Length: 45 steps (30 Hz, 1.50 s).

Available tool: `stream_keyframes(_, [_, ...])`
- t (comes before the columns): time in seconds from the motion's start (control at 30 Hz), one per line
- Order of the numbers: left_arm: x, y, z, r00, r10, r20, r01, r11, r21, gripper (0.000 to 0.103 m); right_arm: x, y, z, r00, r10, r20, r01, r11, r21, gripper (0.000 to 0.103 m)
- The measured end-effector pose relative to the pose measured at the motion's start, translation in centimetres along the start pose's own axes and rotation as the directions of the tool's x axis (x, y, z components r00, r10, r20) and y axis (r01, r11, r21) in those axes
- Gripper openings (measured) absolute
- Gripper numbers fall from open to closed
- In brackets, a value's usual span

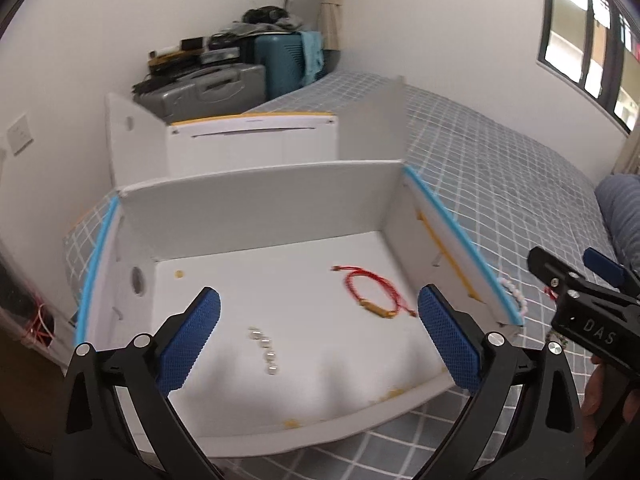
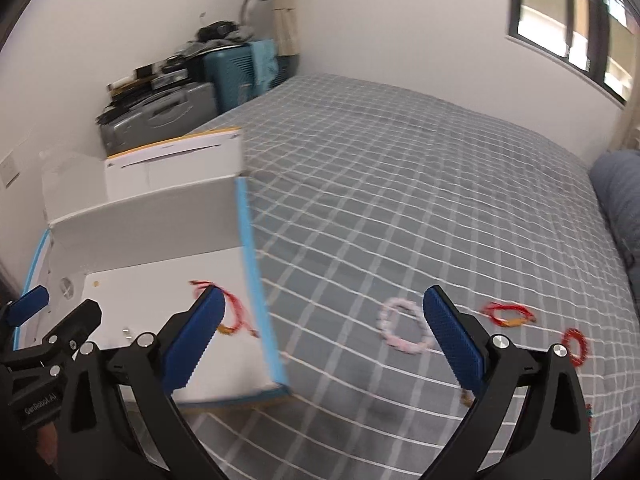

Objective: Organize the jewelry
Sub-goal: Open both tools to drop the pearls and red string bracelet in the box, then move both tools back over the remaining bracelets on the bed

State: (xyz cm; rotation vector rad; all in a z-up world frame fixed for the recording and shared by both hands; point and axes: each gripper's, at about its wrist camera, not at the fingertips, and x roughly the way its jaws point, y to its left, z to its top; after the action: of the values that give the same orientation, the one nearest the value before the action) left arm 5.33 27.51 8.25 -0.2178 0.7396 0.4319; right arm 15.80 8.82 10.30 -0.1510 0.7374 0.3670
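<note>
A white box with blue-edged walls (image 1: 460, 236) sits on the checked bedspread. A red cord bracelet (image 1: 372, 294) and a short row of small silver pieces (image 1: 264, 350) lie on its floor. My left gripper (image 1: 320, 294) hangs above the box's front part, open, with nothing between its blue pads. In the right wrist view my right gripper (image 2: 323, 294) is open and empty over the bedspread just right of the box wall (image 2: 250, 260). Beyond its fingers lie a pink bead bracelet (image 2: 404, 326), a red cord bracelet (image 2: 506, 314) and a red bead bracelet (image 2: 576, 346).
A second white box with a yellow edge (image 1: 256, 136) stands behind the first. Suitcases and clutter (image 1: 224, 80) fill the far corner by the wall. The grey checked bedspread (image 2: 400, 180) stretches right to a striped pillow (image 1: 620, 216). A window is at the upper right.
</note>
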Motion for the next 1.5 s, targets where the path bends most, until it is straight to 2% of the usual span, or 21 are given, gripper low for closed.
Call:
stream_keyframes(0.23, [0.1,-6.0,-0.4,0.997,-0.074,-0.003,0.074,0.995,0.07,0.097,-1.6,-6.6,-1.8,0.993,-0.12,0.002,0.12,0.991,0.065,0.095])
stream_keyframes(0.4, [-0.4,-11.0,-1.3,0.986,-0.165,-0.011,0.165,0.976,0.14,0.097,-3.4,-11.8,-3.9,0.982,-0.191,-0.006,0.19,0.973,0.132,0.095])
stream_keyframes(0.7, [0.6,-18.2,-3.1,0.975,-0.214,-0.053,0.221,0.952,0.212,0.097,-5.1,-20.5,-7.6,0.956,-0.287,-0.059,0.293,0.928,0.231,0.095])
stream_keyframes(0.87, [1.6,-21.4,-3.8,0.967,-0.237,-0.097,0.254,0.938,0.234,0.097,-4.8,-24.0,-9.1,0.944,-0.319,-0.085,0.33,0.908,0.26,0.095])
stream_keyframes(1.13, [3.9,-26.6,-2.1,0.952,-0.262,-0.156,0.296,0.918,0.264,0.097,-1.2,-28.0,-8.8,0.928,-0.341,-0.152,0.37,0.895,0.248,0.095])
stream_keyframes(1.27, [6.2,-28.7,-1.6,0.955,-0.241,-0.174,0.283,0.914,0.29,0.097,1.2,-29.6,-8.5,0.928,-0.325,-0.182,0.362,0.902,0.235,0.095])
stream_keyframes(1.4, [10.0,-29.1,-2.3,0.939,-0.242,-0.243,0.304,0.915,0.267,0.097,3.6,-31.2,-9.1,0.927,-0.305,-0.217,0.354,0.904,0.241,0.095])
stream_keyframes(1.5, [12.6,-29.4,-2.6,0.929,-0.238,-0.282,0.312,0.915,0.257,0.097,5.2,-32.7,-9.7,0.917,-0.316,-0.245,0.373,0.894,0.246,0.095])
